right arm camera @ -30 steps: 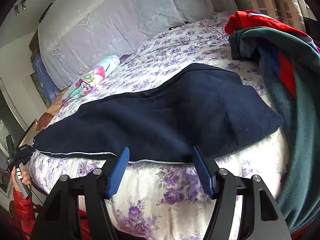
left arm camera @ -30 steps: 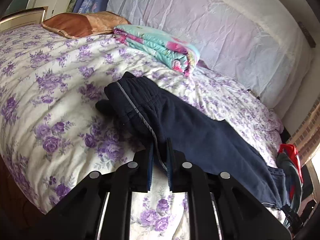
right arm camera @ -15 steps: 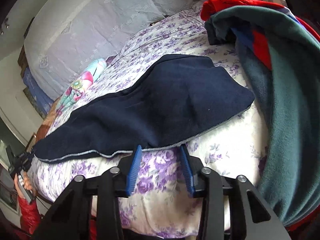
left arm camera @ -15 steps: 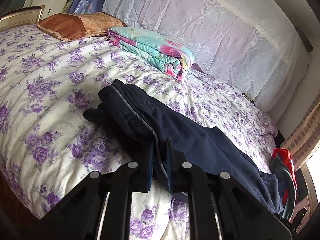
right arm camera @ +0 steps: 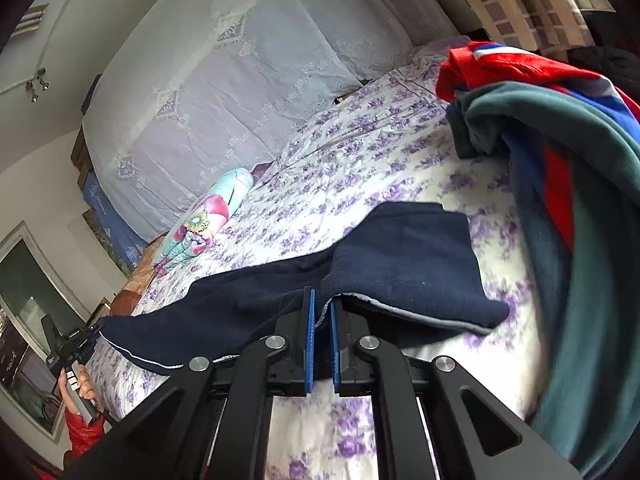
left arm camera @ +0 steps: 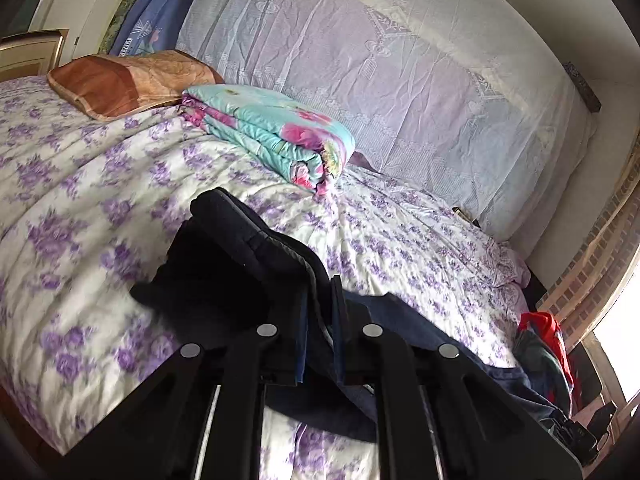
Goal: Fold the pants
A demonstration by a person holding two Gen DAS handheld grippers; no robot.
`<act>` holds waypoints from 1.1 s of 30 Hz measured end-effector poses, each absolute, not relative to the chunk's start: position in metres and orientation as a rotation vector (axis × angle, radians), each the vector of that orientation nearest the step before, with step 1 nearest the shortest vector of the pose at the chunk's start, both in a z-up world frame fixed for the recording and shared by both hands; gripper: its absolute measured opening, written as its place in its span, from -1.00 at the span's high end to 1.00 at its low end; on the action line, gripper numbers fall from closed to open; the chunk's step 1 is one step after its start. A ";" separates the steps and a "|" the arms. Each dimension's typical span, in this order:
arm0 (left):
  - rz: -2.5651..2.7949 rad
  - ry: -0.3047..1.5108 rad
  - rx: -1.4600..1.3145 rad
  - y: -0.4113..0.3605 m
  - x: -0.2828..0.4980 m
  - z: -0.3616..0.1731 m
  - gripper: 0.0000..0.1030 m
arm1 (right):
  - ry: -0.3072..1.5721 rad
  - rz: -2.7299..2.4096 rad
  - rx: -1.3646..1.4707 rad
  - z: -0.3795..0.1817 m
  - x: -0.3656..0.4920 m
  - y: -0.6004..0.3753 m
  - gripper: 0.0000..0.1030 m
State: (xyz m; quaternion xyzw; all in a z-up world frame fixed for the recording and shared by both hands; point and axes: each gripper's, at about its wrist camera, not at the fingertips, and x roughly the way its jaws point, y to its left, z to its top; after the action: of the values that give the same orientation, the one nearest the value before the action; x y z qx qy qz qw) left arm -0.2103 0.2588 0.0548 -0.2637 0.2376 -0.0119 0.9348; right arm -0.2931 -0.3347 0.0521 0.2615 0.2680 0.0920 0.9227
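Dark navy pants with a thin grey side stripe lie stretched across a bed with a purple-flowered cover. My left gripper is shut on the near edge of the pants at one end and lifts the cloth off the bed. My right gripper is shut on the pants' near edge at the other end; the fabric bunches and rises at the blue pads. The stretch of pants between the two grips sags on the cover.
A folded turquoise floral quilt and a brown pillow lie near the headboard side. A heap of green, red and blue clothes sits at the bed's right end. A white lace drape covers the wall behind.
My right gripper went from open around the pants' edge to shut on it. Both grippers have lifted their ends of the pants, and the left end has folded up off the cover.
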 end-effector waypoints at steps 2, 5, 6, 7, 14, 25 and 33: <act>-0.021 0.480 -0.540 0.261 -0.195 0.061 0.82 | 0.543 0.198 0.525 0.065 -0.271 -0.338 0.86; -0.001 0.467 -0.537 0.264 -0.159 0.072 0.82 | 0.528 0.193 0.499 0.083 -0.226 -0.341 0.87; 0.004 0.463 -0.535 0.265 -0.147 0.075 0.82 | 0.523 0.193 0.503 0.088 -0.212 -0.343 0.87; 0.011 0.460 -0.534 0.267 -0.136 0.078 0.82 | 0.521 0.195 0.512 0.093 -0.190 -0.343 0.86; 0.155 0.441 -0.571 0.276 -0.022 0.086 0.82 | 0.535 0.158 0.524 0.105 -0.037 -0.330 0.87; 0.277 0.622 -0.598 0.297 0.062 -0.001 0.66 | 0.586 -0.015 0.488 0.010 0.073 -0.294 0.33; 0.018 0.602 -0.515 0.250 0.041 0.033 0.21 | 0.552 0.161 0.258 0.051 0.053 -0.227 0.29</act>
State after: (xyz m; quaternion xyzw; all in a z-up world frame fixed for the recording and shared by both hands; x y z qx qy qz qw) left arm 0.0409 0.2501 0.0330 -0.2506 0.2933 0.0085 0.9225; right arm 0.0531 -0.2274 0.0506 0.1270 0.2717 0.0793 0.9507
